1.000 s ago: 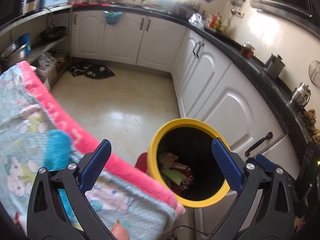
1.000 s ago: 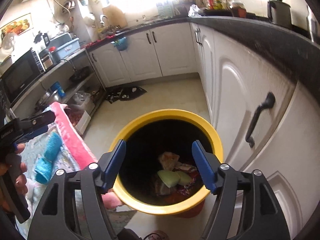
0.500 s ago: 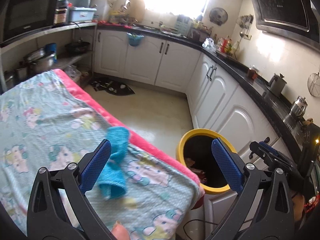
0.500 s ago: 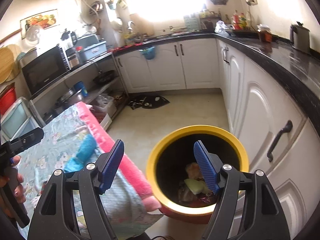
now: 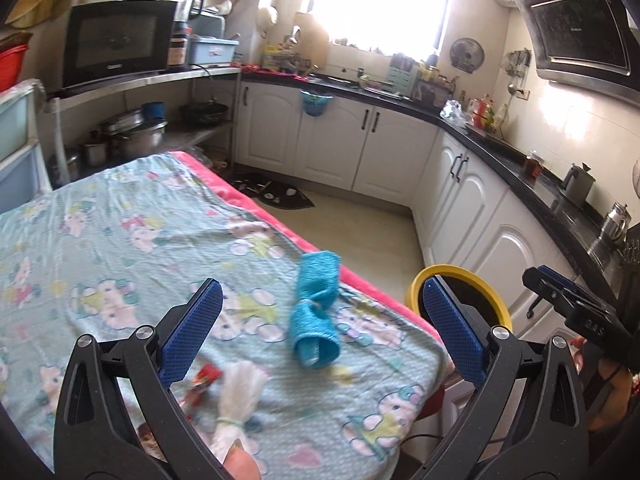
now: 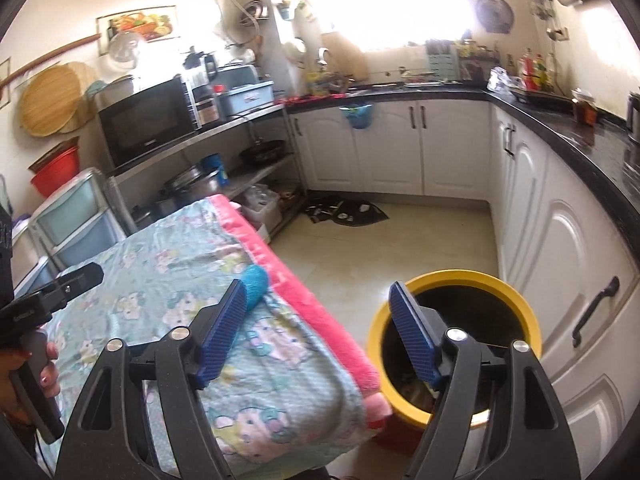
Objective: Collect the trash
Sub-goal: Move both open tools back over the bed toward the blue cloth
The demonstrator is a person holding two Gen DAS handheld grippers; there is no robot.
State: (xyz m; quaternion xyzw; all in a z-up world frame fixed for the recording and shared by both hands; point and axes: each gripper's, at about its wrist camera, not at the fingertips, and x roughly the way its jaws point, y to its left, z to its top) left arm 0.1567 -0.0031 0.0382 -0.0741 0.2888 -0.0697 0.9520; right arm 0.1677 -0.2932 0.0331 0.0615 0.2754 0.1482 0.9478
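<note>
Hovering over the table (image 5: 120, 216), both grippers empty. Left gripper (image 5: 320, 328) spread wide, nothing between the pads. Right gripper (image 6: 320, 332) also spread; its jaws have just been opening, nothing between them.

Trash on the near edge of the table, by the left gripper's left pad: a red wrapper (image 5: 206, 376) and a white bag (image 5: 240, 396) knotted with a band, both partly hidden behind the gripper frame and blurred. Bin (image 6: 456, 344) stands on the floor just beside the table's near right corner, yellow rim, dark inside, some litter at the bottom.

Handling, as a guess: wrapper looks thin, crinkly film, very light, likely slick; pinch it across a raised fold, not flat against the cloth. Bag looks soft and limp; the knotted neck seems the firmest place to grip. Risk of catching the cloth along with either.

Table cover is a soft teal sheet with cartoon prints and a pink border, wrinkled. A blue knitted tube (image 5: 316, 312), open at the ends, lies near the right edge; whether it counts as trash I cannot tell.
</note>
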